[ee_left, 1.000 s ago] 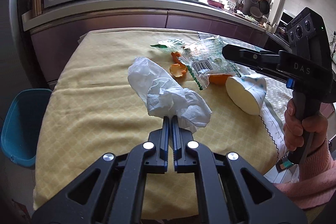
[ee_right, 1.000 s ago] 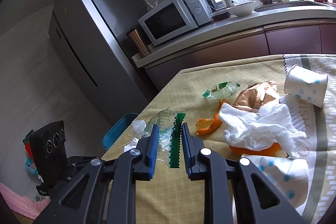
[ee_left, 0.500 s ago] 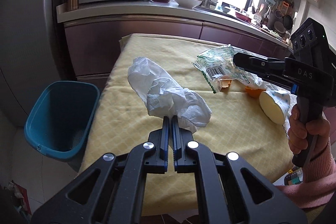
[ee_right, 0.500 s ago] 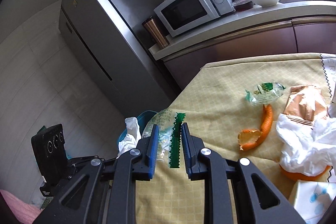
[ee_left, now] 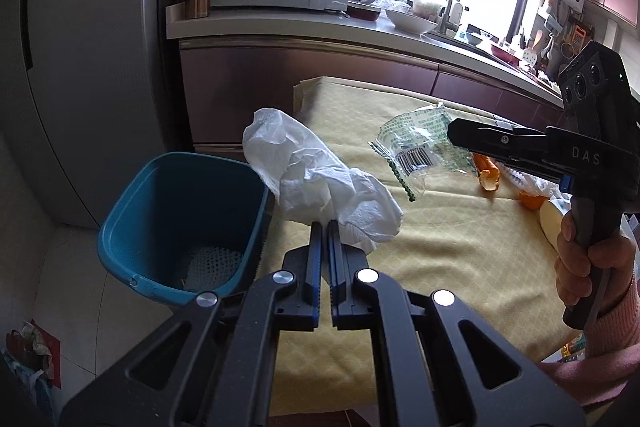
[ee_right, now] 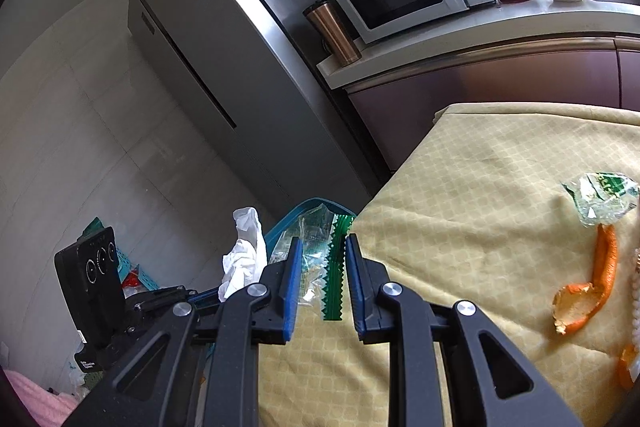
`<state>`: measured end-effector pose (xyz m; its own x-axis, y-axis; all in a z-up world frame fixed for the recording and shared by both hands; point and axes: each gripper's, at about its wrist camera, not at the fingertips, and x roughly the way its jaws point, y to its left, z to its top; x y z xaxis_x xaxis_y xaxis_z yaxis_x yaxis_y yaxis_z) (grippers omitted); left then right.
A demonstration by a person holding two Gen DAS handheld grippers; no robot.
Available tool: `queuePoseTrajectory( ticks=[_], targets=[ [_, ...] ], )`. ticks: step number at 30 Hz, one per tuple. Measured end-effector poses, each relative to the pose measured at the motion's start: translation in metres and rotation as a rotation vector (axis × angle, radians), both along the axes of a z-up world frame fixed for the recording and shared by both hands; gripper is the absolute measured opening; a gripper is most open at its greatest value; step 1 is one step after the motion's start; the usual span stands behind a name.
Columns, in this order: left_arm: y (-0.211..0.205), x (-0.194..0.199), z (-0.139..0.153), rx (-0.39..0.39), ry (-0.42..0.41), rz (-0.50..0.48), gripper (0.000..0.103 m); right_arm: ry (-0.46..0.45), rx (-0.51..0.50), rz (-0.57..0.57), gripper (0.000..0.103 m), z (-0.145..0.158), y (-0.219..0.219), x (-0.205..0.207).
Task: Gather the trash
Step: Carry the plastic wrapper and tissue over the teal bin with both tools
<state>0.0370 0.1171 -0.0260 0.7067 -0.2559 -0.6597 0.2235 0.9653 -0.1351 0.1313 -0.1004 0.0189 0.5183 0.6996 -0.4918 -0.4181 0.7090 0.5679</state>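
Tissue [ee_left: 320, 183], white, crumpled: pinched in left gripper [ee_left: 324, 227], held over table [ee_left: 440, 247] edge beside bin [ee_left: 180, 227]. Wrapper [ee_left: 420, 147], clear with green print: clamped in right gripper [ee_right: 320, 247], above table. Peel [ee_right: 588, 291], orange: lying on table, well apart from bin.

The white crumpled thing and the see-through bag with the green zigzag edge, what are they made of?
The white crumpled thing looks like soft tissue paper: matte, with a faint embossed texture and loose creases, though thin plastic is possible. The see-through bag looks like thin glossy plastic film: the tablecloth shows through it, and it has printing, a barcode and a serrated green seal.
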Motion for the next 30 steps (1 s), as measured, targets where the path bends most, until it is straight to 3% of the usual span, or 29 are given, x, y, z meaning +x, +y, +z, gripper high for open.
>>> queuePoseTrajectory(
  ticks=[16, 30],
  targets=[
    [0.055, 0.021, -0.009, 0.019, 0.031, 0.128, 0.004, 0.010, -0.087, 0.079, 0.020, -0.006, 0.068, 0.040],
    [0.073, 0.047, -0.031, 0.046, 0.085, 0.176, 0.004, 0.056, -0.165, 0.124, 0.021, -0.021, 0.114, 0.068]
  ],
)
